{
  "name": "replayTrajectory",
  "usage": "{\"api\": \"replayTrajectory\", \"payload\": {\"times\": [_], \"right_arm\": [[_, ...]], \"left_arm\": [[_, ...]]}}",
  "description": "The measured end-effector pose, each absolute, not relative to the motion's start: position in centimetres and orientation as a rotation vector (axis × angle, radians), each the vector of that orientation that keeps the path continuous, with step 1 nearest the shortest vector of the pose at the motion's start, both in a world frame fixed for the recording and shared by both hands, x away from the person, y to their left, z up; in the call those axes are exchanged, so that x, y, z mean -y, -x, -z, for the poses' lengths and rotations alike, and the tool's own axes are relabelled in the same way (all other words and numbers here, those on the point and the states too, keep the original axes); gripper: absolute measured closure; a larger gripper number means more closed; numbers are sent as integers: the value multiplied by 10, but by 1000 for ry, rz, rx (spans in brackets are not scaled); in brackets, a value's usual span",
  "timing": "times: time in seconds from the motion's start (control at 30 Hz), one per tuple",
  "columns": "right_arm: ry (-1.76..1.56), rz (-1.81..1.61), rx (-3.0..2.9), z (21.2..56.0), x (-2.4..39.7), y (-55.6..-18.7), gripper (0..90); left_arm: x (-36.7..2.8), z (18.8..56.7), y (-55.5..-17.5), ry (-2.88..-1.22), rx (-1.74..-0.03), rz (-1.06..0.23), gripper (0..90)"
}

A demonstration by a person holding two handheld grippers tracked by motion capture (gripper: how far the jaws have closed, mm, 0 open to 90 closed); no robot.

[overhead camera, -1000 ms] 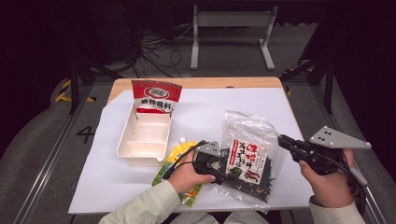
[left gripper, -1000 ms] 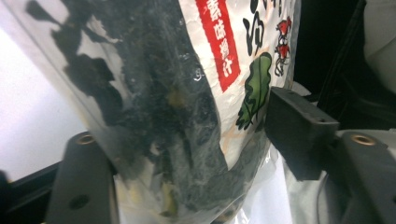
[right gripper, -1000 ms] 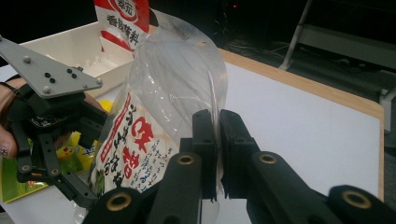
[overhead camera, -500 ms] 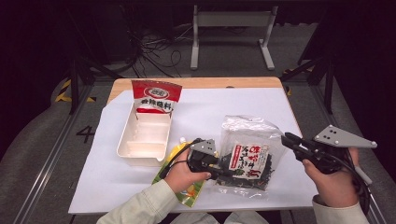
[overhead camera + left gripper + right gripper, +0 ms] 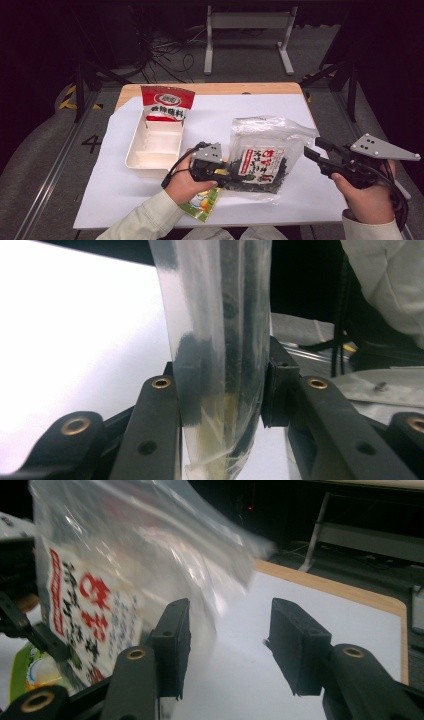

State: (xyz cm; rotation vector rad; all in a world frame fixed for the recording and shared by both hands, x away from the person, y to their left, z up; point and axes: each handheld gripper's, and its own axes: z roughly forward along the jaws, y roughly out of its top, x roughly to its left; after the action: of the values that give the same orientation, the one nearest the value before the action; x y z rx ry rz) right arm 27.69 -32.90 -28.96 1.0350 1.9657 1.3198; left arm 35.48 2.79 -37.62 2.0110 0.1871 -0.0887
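Progress, as judged: the clear plastic bag of dark dried seaweed with a red-and-white label (image 5: 264,159) is lifted at the worktop's near edge; its destination is unknown. The left gripper (image 5: 226,176) is clamped on the bag's lower left edge. The right gripper (image 5: 314,149) is spread, empty, just beside the bag's right side.

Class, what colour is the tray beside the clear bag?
The tray is white or cream, seen best in the high view.
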Motion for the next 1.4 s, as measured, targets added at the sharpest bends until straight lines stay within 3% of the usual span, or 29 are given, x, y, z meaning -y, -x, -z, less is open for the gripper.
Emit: {"api": "replayTrajectory", "payload": {"times": [0.87,1.4], "right_arm": [[-1163,-1253,-1990,313,343,-292,500],[-1200,-1215,-2012,324,347,-300,483]], "left_arm": [[-89,320,-352,-1935,-245,-146,676],[-129,307,-359,-1877,-350,-314,675]]}}
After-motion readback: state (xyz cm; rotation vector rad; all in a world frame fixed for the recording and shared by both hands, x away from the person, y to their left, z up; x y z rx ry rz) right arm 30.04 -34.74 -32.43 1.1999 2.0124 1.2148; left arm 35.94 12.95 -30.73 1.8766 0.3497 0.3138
